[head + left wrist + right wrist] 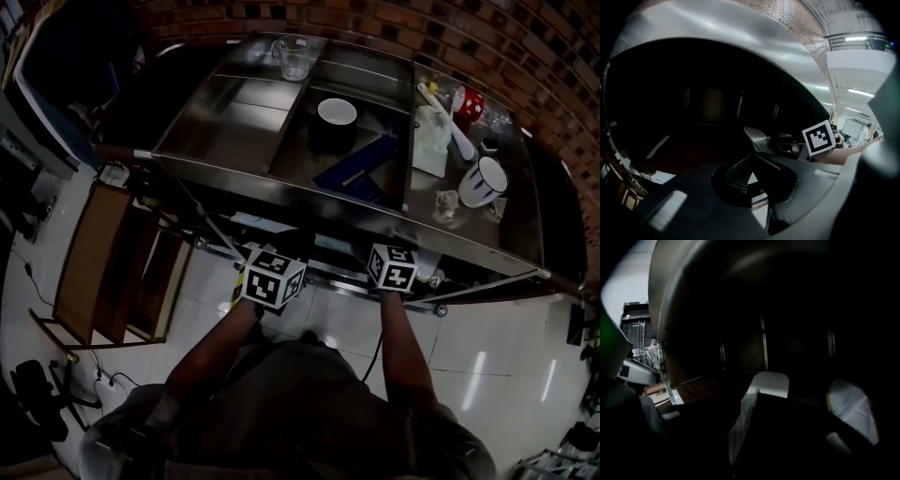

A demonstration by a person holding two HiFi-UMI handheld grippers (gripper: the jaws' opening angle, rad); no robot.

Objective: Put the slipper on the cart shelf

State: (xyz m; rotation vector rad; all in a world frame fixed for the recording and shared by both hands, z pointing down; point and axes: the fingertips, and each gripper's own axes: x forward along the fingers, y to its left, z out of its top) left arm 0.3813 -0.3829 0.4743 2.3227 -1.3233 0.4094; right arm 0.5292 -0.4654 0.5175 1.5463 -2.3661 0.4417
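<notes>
In the head view only the marker cubes of my left gripper [272,277] and right gripper [392,266] show; both reach under the front rim of the steel cart [309,192], which hides their jaws. In the left gripper view a dark grey slipper [689,201] fills the foreground around my left gripper [750,157], whose fingers meet at the tips, apparently pinching it. The right gripper's cube [819,137] is close by. The right gripper view is very dark. There the black slipper [801,437] lies beside the textured pad [740,423] of my right gripper [761,392], with the pad's face uncovered.
The cart's lower shelf [693,154] is a dark brown recess under the steel top. A white object [851,408] lies on it at the right. On top stand a glass jug [295,56], a white bowl [337,111] and a white pot [483,180]. A wooden frame [103,262] stands left.
</notes>
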